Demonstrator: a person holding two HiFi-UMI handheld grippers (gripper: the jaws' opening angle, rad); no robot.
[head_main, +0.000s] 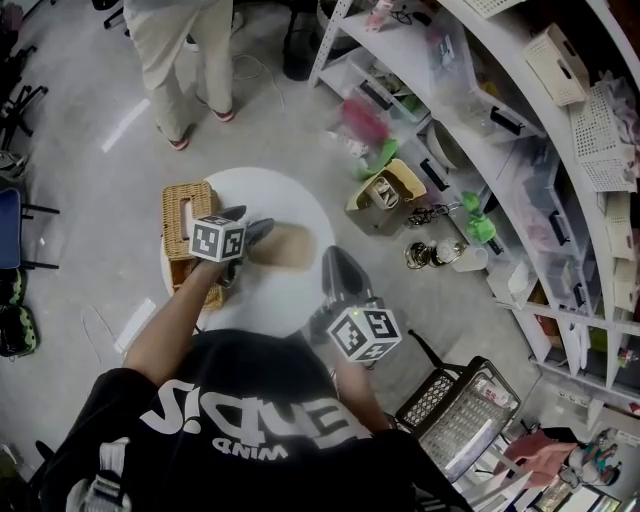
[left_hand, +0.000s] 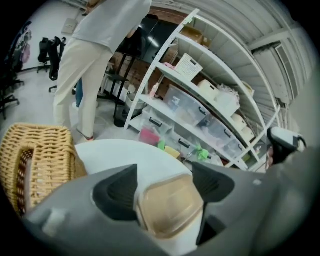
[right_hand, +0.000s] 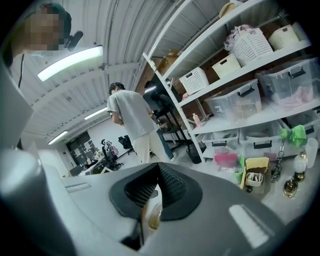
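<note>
Left gripper (left_hand: 164, 170), jaws apart, straddles a translucent amber rectangular plastic container (left_hand: 170, 210) on a round white table (head_main: 270, 190); right gripper (right_hand: 156, 172) is pinched closed, empty; an off-centre squeeze could skid the container away.

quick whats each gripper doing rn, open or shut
left gripper: open, jaws either side of the tan container, no clear grip on it
right gripper: shut, holding nothing
</note>
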